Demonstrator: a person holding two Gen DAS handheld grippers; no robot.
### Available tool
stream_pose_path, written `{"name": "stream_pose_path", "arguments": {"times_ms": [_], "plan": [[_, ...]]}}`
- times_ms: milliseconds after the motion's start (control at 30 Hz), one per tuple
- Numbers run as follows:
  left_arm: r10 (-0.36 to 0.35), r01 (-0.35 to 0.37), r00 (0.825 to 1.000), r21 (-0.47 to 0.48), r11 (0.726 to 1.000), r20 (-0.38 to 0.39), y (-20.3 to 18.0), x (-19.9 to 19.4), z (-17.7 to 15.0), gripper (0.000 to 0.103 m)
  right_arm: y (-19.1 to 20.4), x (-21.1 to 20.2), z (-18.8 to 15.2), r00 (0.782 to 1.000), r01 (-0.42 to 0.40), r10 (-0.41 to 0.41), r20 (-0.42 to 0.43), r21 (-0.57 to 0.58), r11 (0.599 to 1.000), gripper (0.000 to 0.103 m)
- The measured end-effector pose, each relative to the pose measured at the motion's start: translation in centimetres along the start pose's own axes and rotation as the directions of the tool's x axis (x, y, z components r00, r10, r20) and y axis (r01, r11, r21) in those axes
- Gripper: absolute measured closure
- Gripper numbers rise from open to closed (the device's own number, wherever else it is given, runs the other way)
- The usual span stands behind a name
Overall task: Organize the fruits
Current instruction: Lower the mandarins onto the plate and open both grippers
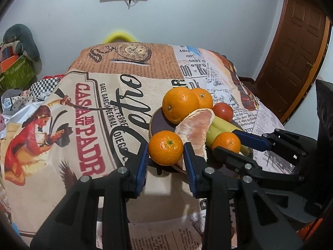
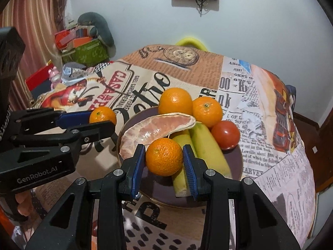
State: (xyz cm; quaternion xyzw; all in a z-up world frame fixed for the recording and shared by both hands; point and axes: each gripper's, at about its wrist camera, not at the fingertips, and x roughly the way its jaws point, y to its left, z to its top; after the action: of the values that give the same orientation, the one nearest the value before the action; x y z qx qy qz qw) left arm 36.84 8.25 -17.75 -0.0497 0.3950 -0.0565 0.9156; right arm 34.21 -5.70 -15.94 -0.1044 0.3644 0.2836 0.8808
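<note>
A dark plate [image 2: 236, 156] on the printed tablecloth carries two oranges [image 2: 175, 101], a peeled pomelo segment [image 2: 154, 128], two bananas [image 2: 205, 145] and a tomato [image 2: 225, 134]. My left gripper [image 1: 165, 145] is shut on a mandarin [image 1: 166, 152], held just left of the plate's rim [image 1: 151, 123]. From the right wrist it shows at the left, left gripper [image 2: 102, 119] with its mandarin [image 2: 102, 113]. My right gripper [image 2: 164, 149] is shut on a second mandarin [image 2: 163, 160], held over the plate's near side, in front of the bananas. It also appears as the right gripper [image 1: 225, 140] with its mandarin [image 1: 225, 143].
The tablecloth [image 1: 83, 125] covers the whole table and drops off at the right edge [image 2: 301, 166]. A yellow chair back [image 1: 118, 36] stands behind the table. Boxes and bags [image 2: 83, 48] are piled at the far left wall. A wooden door [image 1: 295, 48] is at the right.
</note>
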Motion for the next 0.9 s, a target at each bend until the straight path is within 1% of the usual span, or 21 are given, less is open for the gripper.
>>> {"name": "stream_pose_path", "arguments": {"times_ms": [133,233,300,367,433,667,700,800,900], "plan": [[0.024,-0.023,1.0,0.004,1.0,-0.006,0.0,1.2,0.5,0.069,0.0,0.5,-0.1,1.0,0.004,-0.005,-0.009,-0.005,1.0,0.069],[0.028,-0.028,1.0,-0.004,1.0,-0.01,0.2,2.0,1.1,0.069,-0.1,0.6,0.0,1.0,0.003,-0.003,-0.008,-0.007,1.0,0.069],[0.021,-0.021,1.0,-0.018,1.0,-0.014,0.4,2.6,1.5,0.069,-0.1,0.6,0.0,1.0,0.005,-0.005,-0.002,-0.005,1.0,0.067],[0.015,-0.016,1.0,-0.022,1.0,-0.025,0.5,3.3,1.9,0.069,-0.2,0.6,0.0,1.0,0.008,-0.008,0.003,-0.002,1.0,0.063],[0.016,-0.017,0.999,-0.02,1.0,-0.034,0.6,3.8,2.1,0.069,-0.3,0.5,0.0,1.0,0.007,-0.007,0.009,0.001,1.0,0.061],[0.022,-0.022,0.999,-0.013,1.0,-0.041,0.5,4.5,2.3,0.069,-0.5,0.3,0.1,1.0,0.006,-0.006,0.025,-0.001,1.0,0.059],[0.023,-0.024,0.999,-0.014,1.0,-0.039,0.5,4.4,2.3,0.067,-0.6,0.3,0.1,1.0,0.006,-0.006,0.026,0.0,1.0,0.059],[0.009,-0.01,0.999,-0.022,1.0,-0.034,0.6,4.2,2.3,0.055,-0.6,0.2,0.0,1.0,0.004,-0.004,0.028,0.006,1.0,0.059],[0.008,-0.008,1.0,-0.016,1.0,-0.022,0.4,3.6,2.3,0.054,-0.5,0.2,-0.1,1.0,0.003,-0.004,0.025,0.004,1.0,0.059]]}}
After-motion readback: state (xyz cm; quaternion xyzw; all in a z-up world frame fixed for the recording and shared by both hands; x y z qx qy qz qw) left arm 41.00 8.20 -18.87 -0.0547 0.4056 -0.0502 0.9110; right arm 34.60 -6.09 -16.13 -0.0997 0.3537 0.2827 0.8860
